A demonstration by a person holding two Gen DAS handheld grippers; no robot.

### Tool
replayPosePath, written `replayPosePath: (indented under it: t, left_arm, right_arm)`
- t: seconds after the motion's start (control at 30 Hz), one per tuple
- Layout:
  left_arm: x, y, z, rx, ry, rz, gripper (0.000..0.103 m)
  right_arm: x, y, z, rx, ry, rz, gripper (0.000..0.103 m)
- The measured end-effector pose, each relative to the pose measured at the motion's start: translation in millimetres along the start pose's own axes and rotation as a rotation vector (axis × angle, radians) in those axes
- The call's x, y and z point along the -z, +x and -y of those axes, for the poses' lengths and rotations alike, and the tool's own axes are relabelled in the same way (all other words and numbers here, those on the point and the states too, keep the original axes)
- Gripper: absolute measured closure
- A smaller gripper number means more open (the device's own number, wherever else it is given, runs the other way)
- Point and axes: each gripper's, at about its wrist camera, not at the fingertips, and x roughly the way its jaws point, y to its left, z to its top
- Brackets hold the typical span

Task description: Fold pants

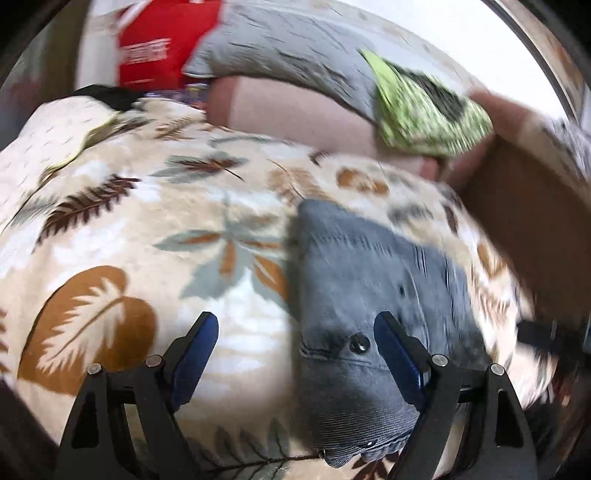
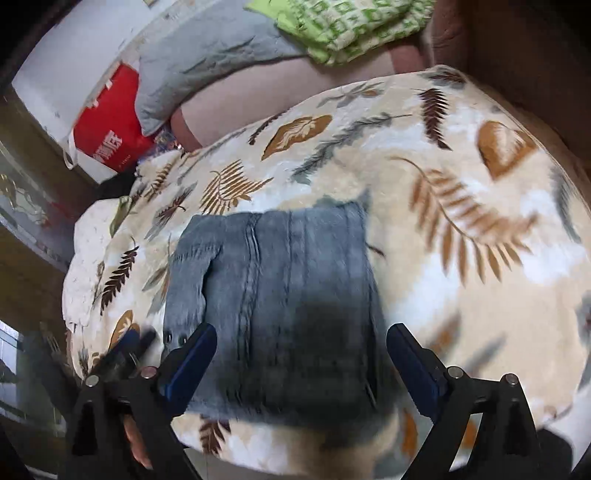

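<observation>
The grey-blue jeans (image 1: 369,280) lie folded into a compact block on the leaf-print blanket (image 1: 147,221); a metal button shows near the waistband. My left gripper (image 1: 295,325) hangs open at the block's left edge, its right finger over the denim and its left finger over the blanket. In the right wrist view the folded jeans (image 2: 280,273) fill the middle, and my right gripper (image 2: 301,332) stands open above their near end with nothing pinched. The left gripper (image 2: 129,343) appears there as a dark blur at the block's left corner.
A grey pillow (image 2: 207,55), a green patterned cloth (image 2: 347,26) and a red bag (image 2: 110,125) lie beyond the blanket (image 2: 461,184). A brown wooden panel (image 1: 524,229) rises on the right. The blanket's edge drops off near me.
</observation>
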Motion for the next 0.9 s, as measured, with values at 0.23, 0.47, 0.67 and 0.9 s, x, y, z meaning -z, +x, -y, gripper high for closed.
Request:
replayPosePath:
  t: [0.23,0.47,0.67,0.9]
  left_arm:
    - [2,-1,-17,-0.076,-0.059,-0.016,0.016]
    - [1,-5,-25,-0.131,-0.066,0.026,0.016]
    - [-2,2,-30,-0.187,-0.083,0.041,0.016]
    - [-6,-8,-33,-0.129,-0.107,0.013,0.016]
  right_arm:
    - [39,51,32,-0.024,0.068,-0.176,0.007]
    - [35,9,22,-0.041,0.016,-0.028,0.007]
    - [26,-10,14,-0.043,-0.055,0.193,0.007]
    - [25,-30,78,-0.099,0.211,0.292,0.005]
